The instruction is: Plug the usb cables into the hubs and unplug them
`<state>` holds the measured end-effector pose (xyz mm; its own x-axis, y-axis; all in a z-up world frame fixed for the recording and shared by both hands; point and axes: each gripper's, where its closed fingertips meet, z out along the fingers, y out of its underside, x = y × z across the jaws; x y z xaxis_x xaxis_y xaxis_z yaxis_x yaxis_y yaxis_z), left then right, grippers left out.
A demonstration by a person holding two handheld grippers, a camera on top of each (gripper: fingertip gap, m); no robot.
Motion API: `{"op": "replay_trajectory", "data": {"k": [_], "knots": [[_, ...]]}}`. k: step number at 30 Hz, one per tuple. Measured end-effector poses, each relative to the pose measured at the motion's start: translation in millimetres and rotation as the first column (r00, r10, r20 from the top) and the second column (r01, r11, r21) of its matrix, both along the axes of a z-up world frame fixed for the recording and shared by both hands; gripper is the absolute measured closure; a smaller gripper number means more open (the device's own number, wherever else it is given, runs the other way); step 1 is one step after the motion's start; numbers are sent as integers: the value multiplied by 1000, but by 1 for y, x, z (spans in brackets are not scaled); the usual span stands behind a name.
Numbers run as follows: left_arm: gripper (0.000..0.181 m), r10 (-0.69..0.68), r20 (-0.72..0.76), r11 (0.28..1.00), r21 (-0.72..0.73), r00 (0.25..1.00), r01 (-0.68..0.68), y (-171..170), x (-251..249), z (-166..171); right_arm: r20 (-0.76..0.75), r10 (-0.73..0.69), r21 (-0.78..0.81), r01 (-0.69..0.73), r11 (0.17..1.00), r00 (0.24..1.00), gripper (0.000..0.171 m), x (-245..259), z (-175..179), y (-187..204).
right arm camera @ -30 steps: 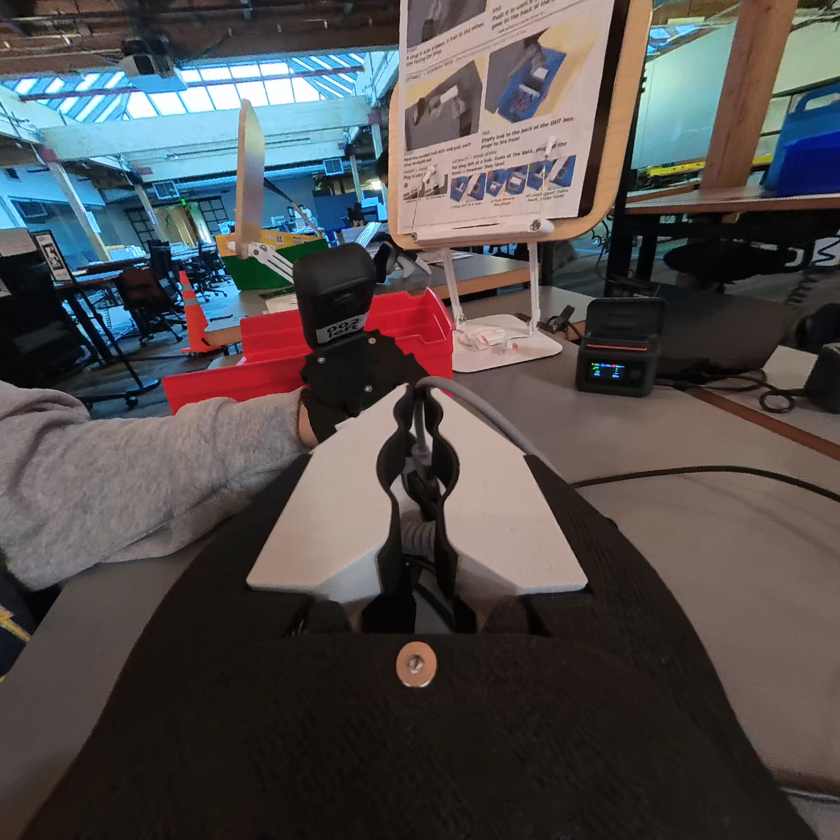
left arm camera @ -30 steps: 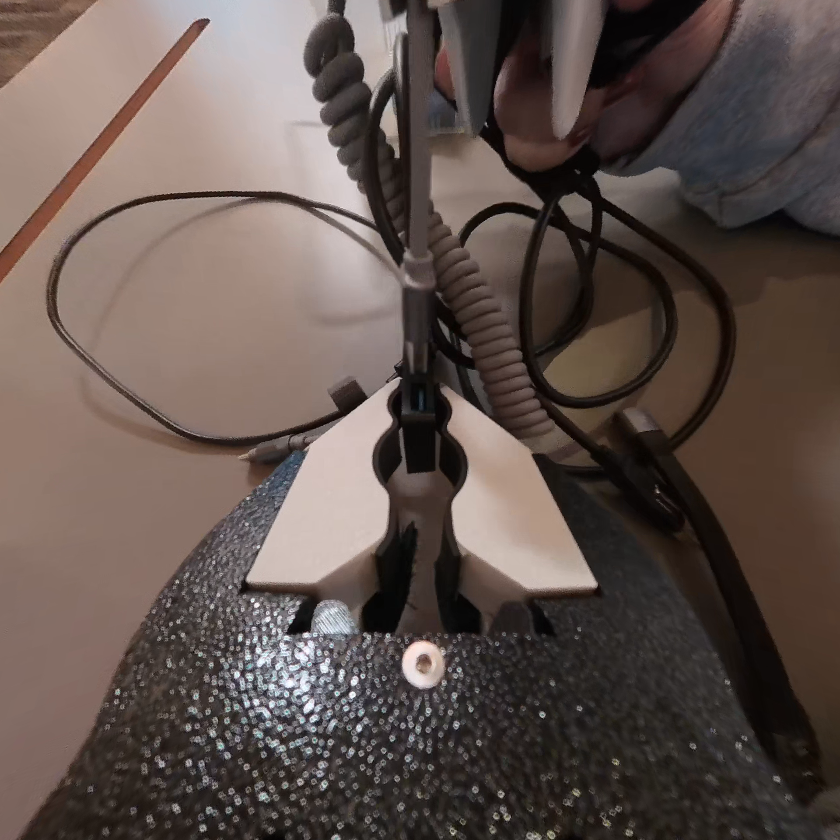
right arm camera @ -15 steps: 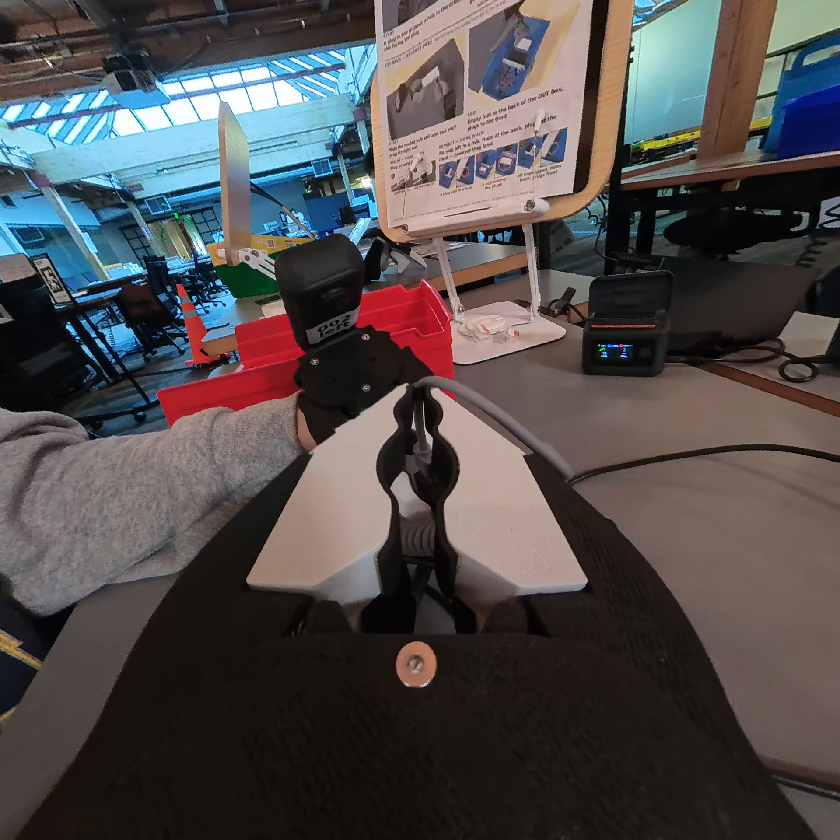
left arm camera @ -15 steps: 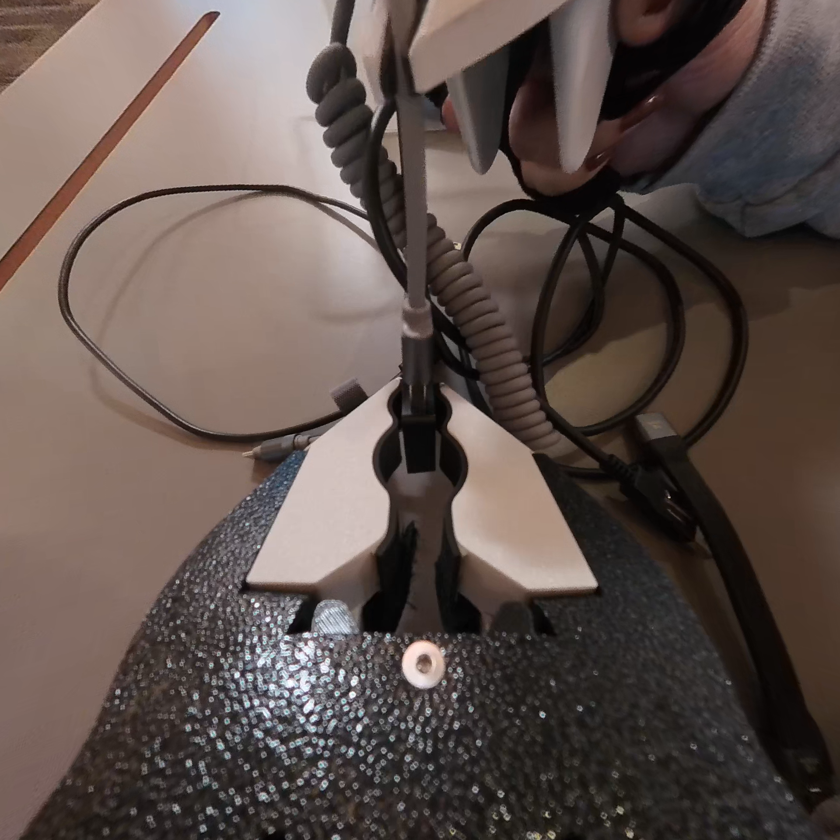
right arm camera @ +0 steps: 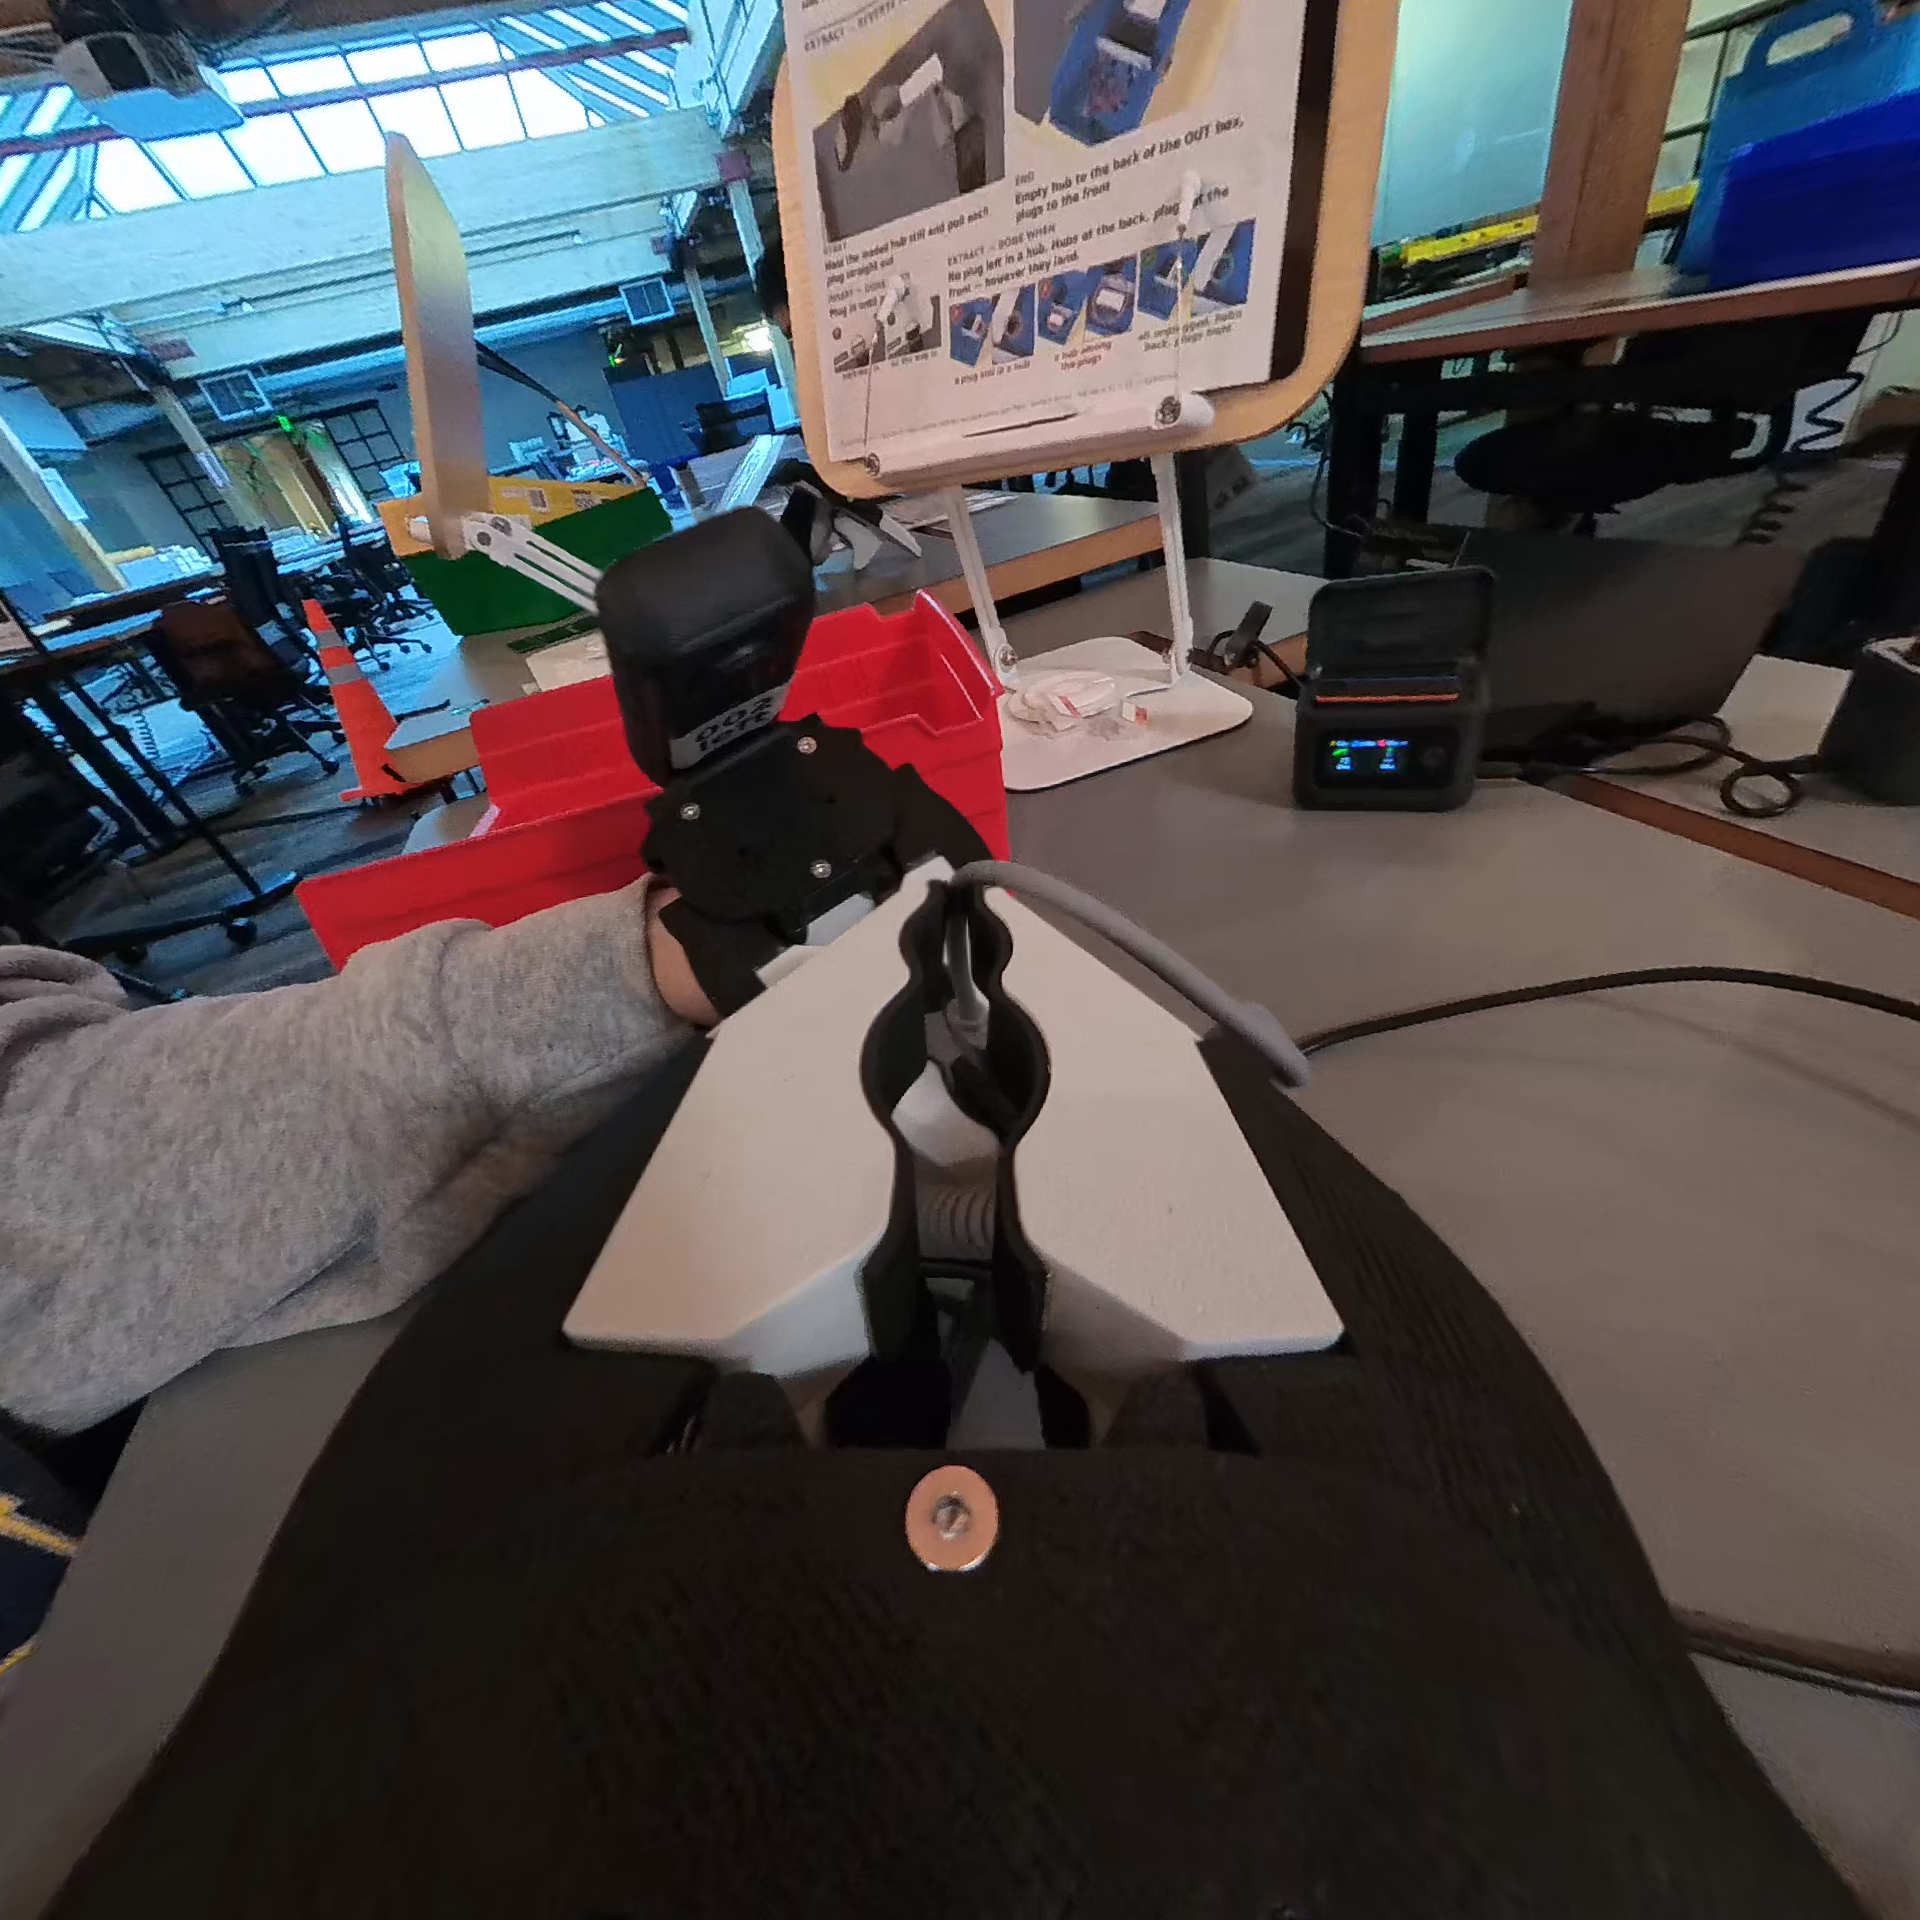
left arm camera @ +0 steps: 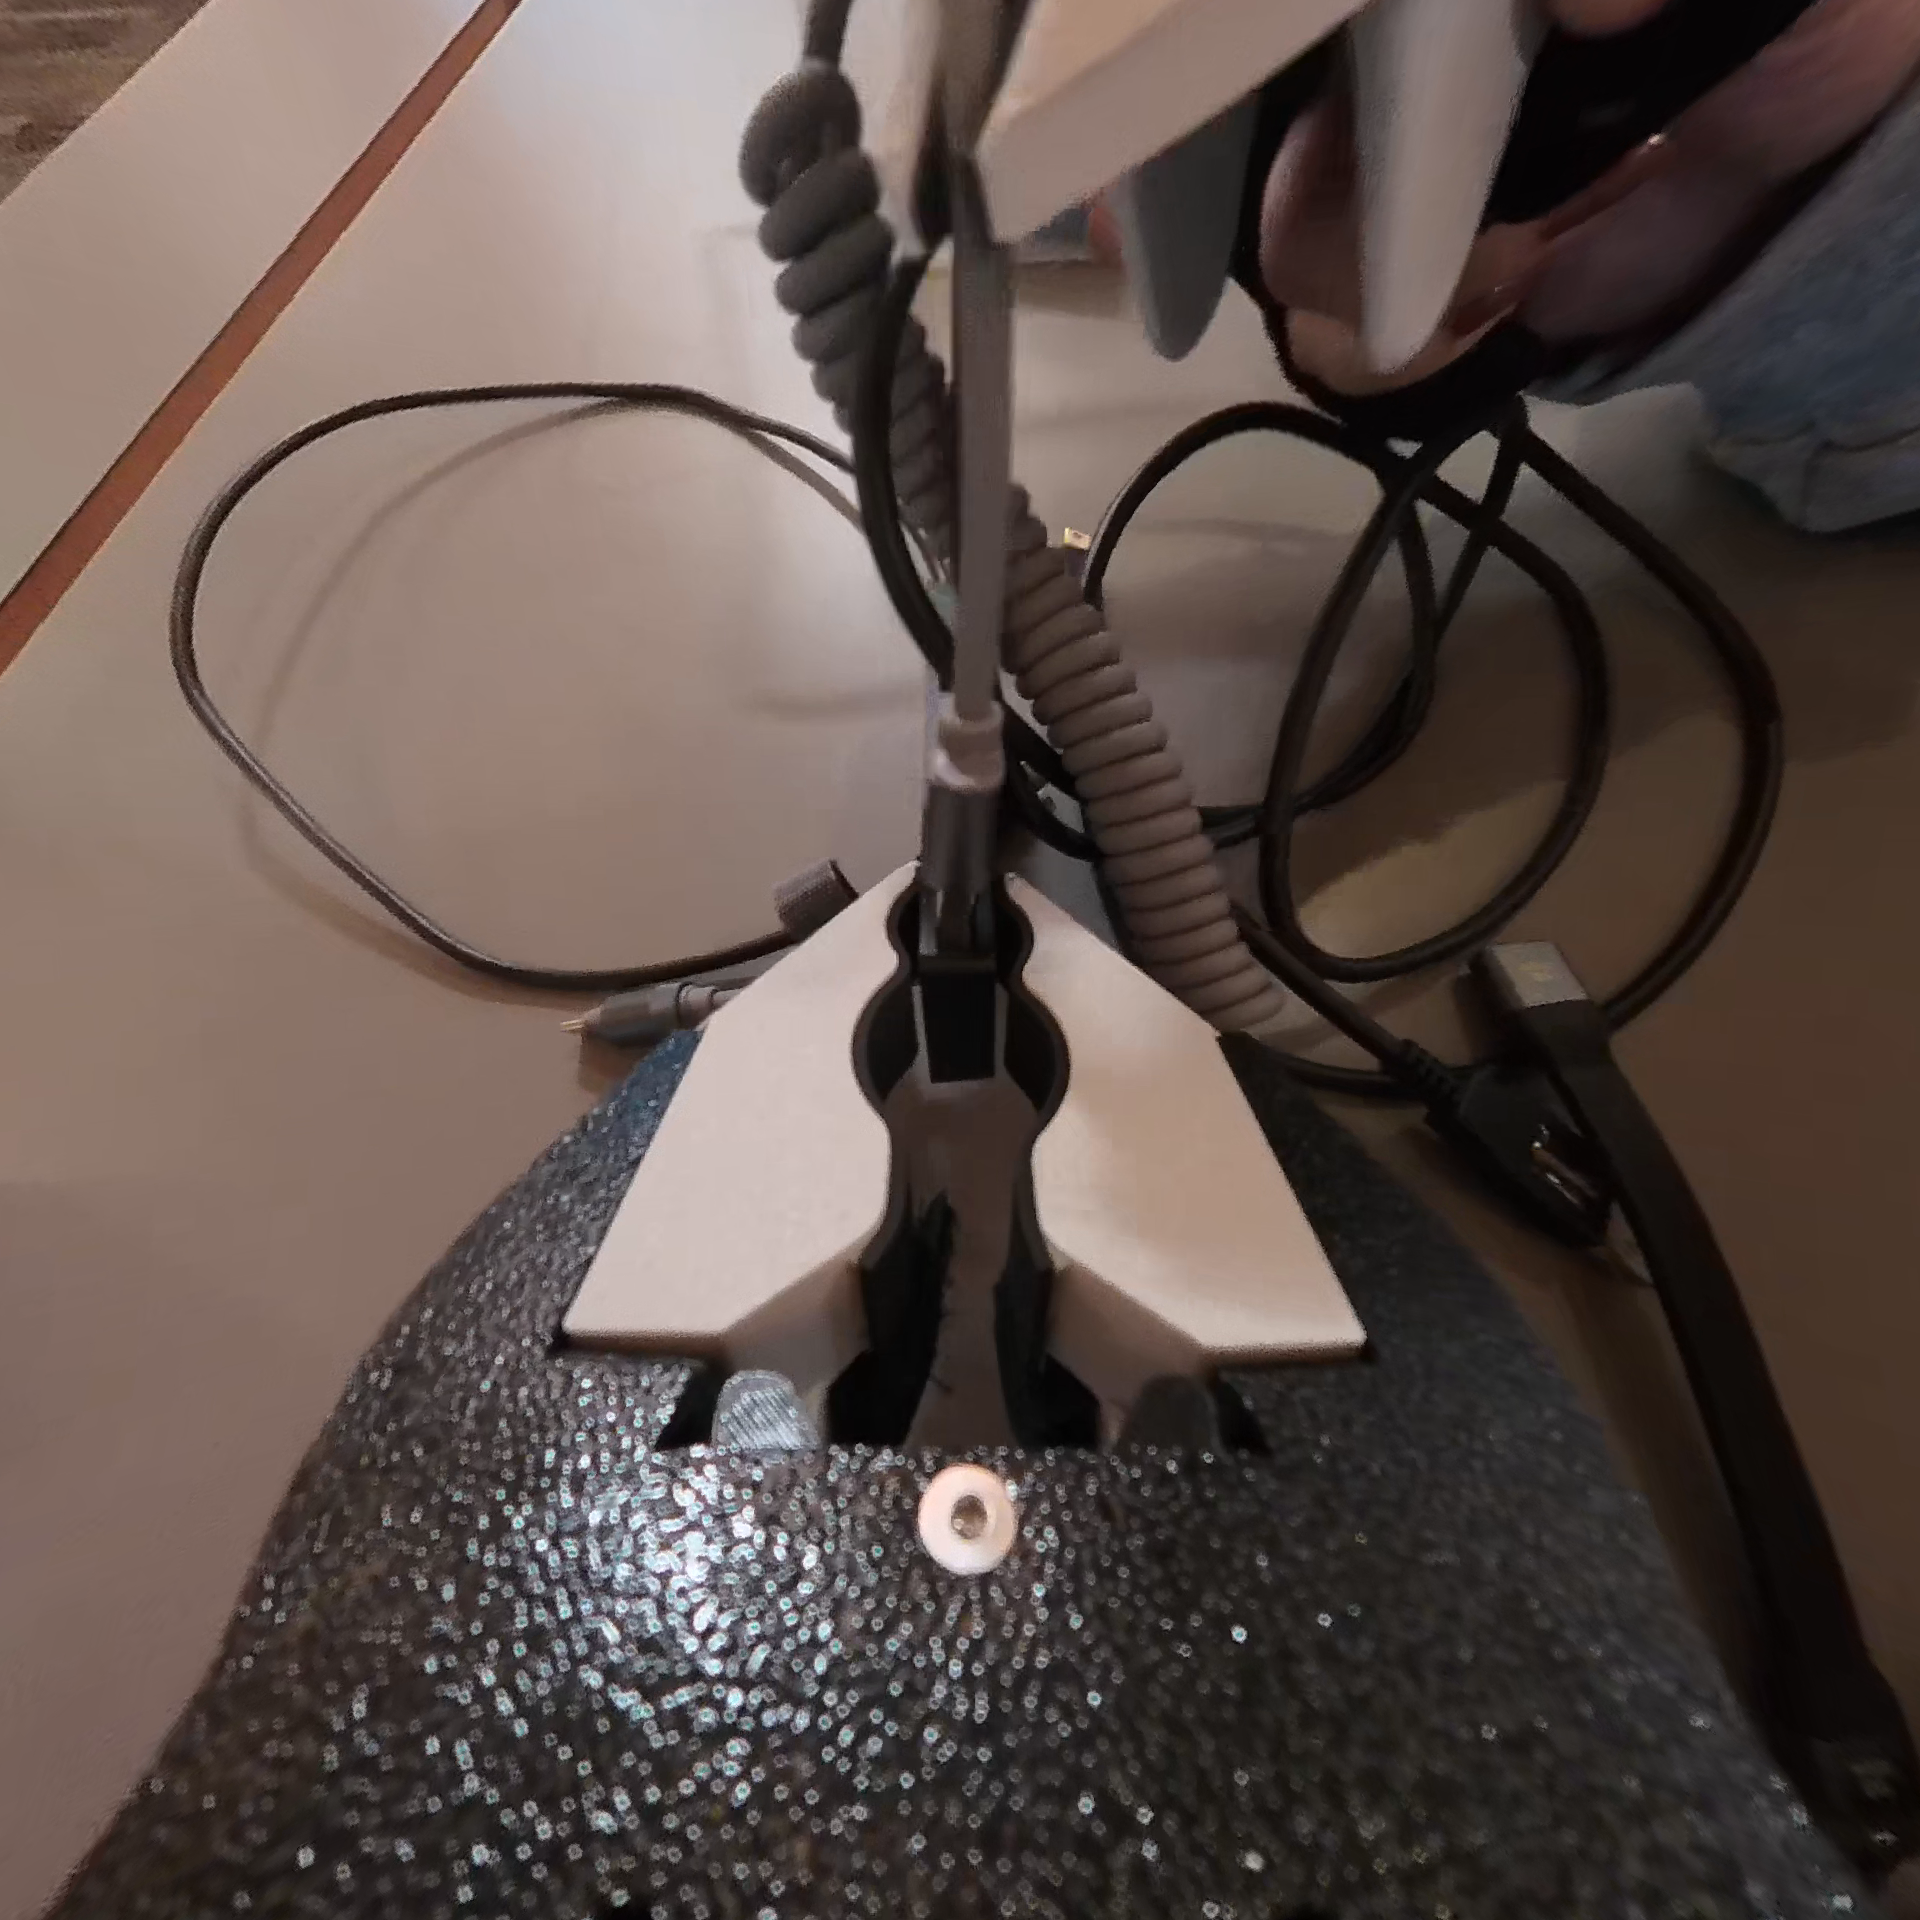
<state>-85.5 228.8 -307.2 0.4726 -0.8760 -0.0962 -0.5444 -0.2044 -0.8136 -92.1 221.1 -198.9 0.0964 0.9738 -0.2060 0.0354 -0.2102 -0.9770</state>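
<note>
Since the earlier view, the right hand-held gripper (left arm camera: 940,187) has drawn nearer the left hand-held gripper (left arm camera: 956,935) (both clamped). The left grips a black plug (left arm camera: 954,1023); the right pinches its grey cable (right arm camera: 1122,935). Beyond the plug, loose cables (left arm camera: 1455,665) lie on the tabletop (left arm camera: 520,644). The red bin's (right arm camera: 914,675) contents are hidden.
</note>
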Motion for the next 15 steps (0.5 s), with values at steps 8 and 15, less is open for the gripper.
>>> {"op": "replay_trajectory", "data": {"k": [8,15], "knots": [[172,12,-4,1000,0,1000,-12,1,-4,-1,28,11,5,-11,1000,1000,169,0,-1,-4],[172,-2,-19,1000,13,1000,2,0,-1,-1,50,-2,41,0,999,999,169,-4,-5,-4]]}}
